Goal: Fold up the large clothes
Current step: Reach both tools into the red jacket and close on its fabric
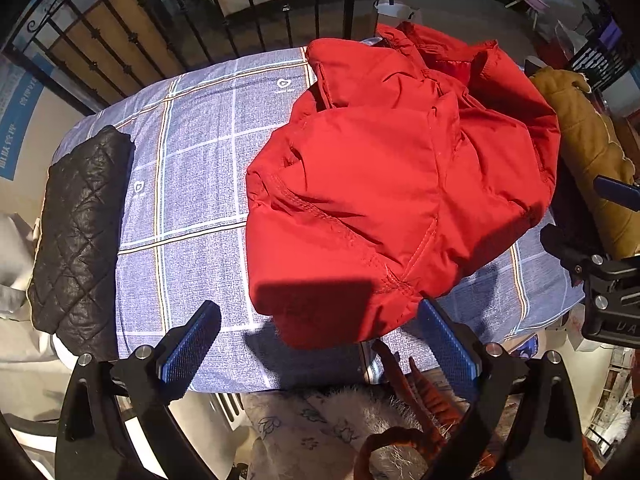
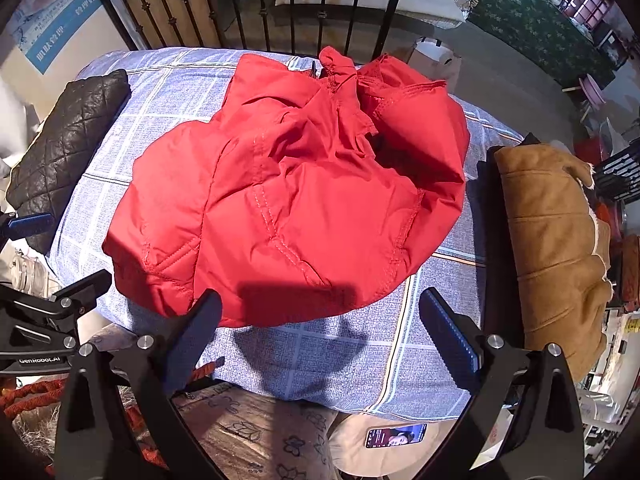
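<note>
A red padded jacket (image 1: 384, 184) lies crumpled in a heap on a table covered with a blue checked cloth (image 1: 192, 184). It also shows in the right wrist view (image 2: 288, 200). My left gripper (image 1: 320, 340) is open and empty, just above the jacket's near hem at the table's front edge. My right gripper (image 2: 320, 332) is open and empty, hovering over the cloth just in front of the jacket's near edge. The right gripper's body shows at the right of the left wrist view (image 1: 600, 276).
A folded black quilted jacket (image 1: 80, 232) lies at the table's left edge. A folded tan coat (image 2: 556, 248) lies at the right edge. A black iron railing (image 1: 248, 4) stands behind the table. A phone (image 2: 396, 435) lies on a cushion below the front edge.
</note>
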A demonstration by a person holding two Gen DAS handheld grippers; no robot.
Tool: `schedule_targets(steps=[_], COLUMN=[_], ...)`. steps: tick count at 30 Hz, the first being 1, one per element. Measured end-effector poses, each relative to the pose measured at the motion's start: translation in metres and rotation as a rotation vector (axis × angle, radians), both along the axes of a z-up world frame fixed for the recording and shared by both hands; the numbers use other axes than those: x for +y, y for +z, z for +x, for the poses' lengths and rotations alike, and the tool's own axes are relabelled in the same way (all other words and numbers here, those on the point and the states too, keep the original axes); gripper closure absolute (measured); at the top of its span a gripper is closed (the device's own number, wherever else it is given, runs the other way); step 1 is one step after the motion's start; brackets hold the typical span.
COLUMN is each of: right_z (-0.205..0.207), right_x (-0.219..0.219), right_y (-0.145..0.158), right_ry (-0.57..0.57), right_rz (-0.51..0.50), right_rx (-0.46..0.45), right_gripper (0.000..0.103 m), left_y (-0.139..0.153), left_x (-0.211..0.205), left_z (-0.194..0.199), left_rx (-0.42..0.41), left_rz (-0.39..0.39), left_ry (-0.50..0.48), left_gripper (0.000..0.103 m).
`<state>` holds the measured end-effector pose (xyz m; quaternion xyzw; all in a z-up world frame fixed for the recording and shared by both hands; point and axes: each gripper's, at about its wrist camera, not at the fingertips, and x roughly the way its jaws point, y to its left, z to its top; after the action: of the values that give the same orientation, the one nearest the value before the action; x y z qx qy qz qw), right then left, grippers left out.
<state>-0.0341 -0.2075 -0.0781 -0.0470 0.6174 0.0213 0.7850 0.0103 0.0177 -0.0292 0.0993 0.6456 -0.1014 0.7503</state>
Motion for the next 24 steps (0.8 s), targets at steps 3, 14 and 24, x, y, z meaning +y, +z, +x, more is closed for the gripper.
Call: schedule_targets(steps=[3,14,24], right_z=[0.004,0.036,0.150], right_x=[0.002,0.003,-0.003], right_y=[-0.001,-0.004,-0.044], right_ry=[0.006,0.014,-0.025], right_rz=[0.004,0.102,0.251], right_rx=[-0.001,-0.023,0.006], right_gripper=[0.006,0.006,0.006], left_y=[-0.001,-0.012,-0.069], left_x=[0.001,0.028,0.129], left_z=[0.003,0.025,0.037], left_rx=[0.004,-0.013,0.089], left_rz=[-0.016,-0.090,-0.386], left_ry=[0.001,0.052,0.308], left_gripper=[0.007,0.006,0.007])
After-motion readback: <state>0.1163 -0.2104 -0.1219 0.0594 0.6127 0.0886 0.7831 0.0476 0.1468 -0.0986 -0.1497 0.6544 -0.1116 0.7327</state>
